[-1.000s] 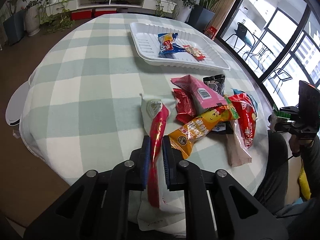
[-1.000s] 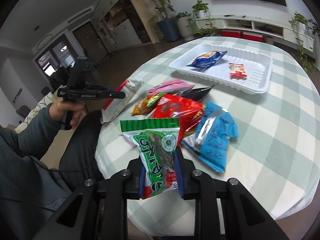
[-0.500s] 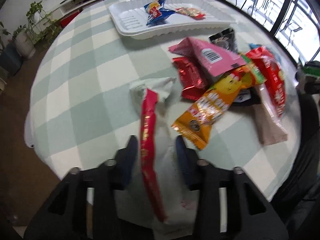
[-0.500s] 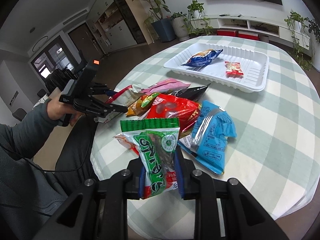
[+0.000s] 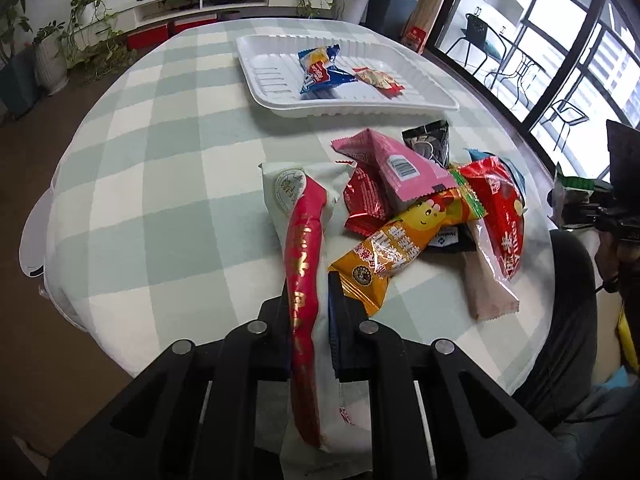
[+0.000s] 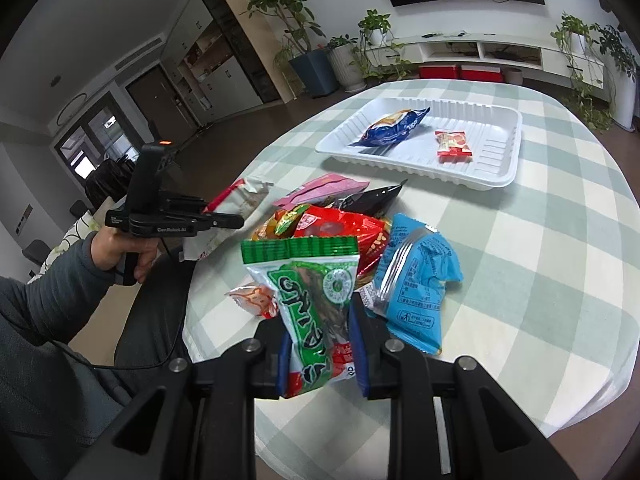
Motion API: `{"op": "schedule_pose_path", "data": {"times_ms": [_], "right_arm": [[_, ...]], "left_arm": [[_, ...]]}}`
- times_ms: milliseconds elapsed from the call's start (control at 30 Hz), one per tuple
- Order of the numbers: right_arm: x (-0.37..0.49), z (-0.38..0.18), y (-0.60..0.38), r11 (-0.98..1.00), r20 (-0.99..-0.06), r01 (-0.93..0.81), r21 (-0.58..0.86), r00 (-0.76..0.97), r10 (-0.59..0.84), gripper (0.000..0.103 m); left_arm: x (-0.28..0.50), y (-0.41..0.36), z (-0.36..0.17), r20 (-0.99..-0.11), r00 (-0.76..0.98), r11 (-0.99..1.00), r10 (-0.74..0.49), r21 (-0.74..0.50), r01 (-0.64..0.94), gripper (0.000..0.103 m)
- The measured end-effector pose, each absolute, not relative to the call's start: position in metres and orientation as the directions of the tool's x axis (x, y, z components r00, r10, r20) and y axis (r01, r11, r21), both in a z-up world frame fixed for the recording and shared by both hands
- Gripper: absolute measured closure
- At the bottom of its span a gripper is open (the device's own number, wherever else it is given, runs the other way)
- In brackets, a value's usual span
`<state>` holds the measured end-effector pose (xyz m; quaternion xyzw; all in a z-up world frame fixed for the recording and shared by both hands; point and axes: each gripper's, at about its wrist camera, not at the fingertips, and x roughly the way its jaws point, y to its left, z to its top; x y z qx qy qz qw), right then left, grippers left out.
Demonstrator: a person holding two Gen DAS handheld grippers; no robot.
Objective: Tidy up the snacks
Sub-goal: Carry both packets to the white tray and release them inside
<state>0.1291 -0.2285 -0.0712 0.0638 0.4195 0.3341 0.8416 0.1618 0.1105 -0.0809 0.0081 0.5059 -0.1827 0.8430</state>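
Half a second ago the left gripper [image 5: 309,328] had spread fingers; now it pinches the red-and-white packet [image 5: 304,240] above the worktop [image 5: 168,184]. Right gripper [image 6: 320,344] pinches the green packet [image 6: 316,300], ready for the tray [image 6: 496,176].

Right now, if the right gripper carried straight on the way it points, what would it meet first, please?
Probably the red packet in the snack pile, just beyond the green packet the right gripper holds; depth is unclear.
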Motion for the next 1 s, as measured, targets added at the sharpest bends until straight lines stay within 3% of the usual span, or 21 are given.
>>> {"op": "schedule_pose_path", "data": {"times_ms": [333,700,1000], "right_arm": [[0.156,-0.056,-0.260,0.806,-0.629,-0.376,0.458,0.504,0.592,0.076],[0.251,-0.005,-0.287,0.845,-0.606,-0.219,0.487,0.612,0.508,0.076],[0.350,-0.006,-0.255,0.852,-0.660,-0.163,0.498,0.566,0.494,0.076]], "left_arm": [[0.204,0.112,-0.026,-0.783,0.503,0.919,-0.367,-0.219,0.329,0.092],[0.337,0.091,0.020,-0.734,0.522,0.896,-0.435,-0.298,0.329,0.092],[0.422,0.060,-0.013,-0.799,0.446,0.907,-0.404,-0.289,0.305,0.092]]}}
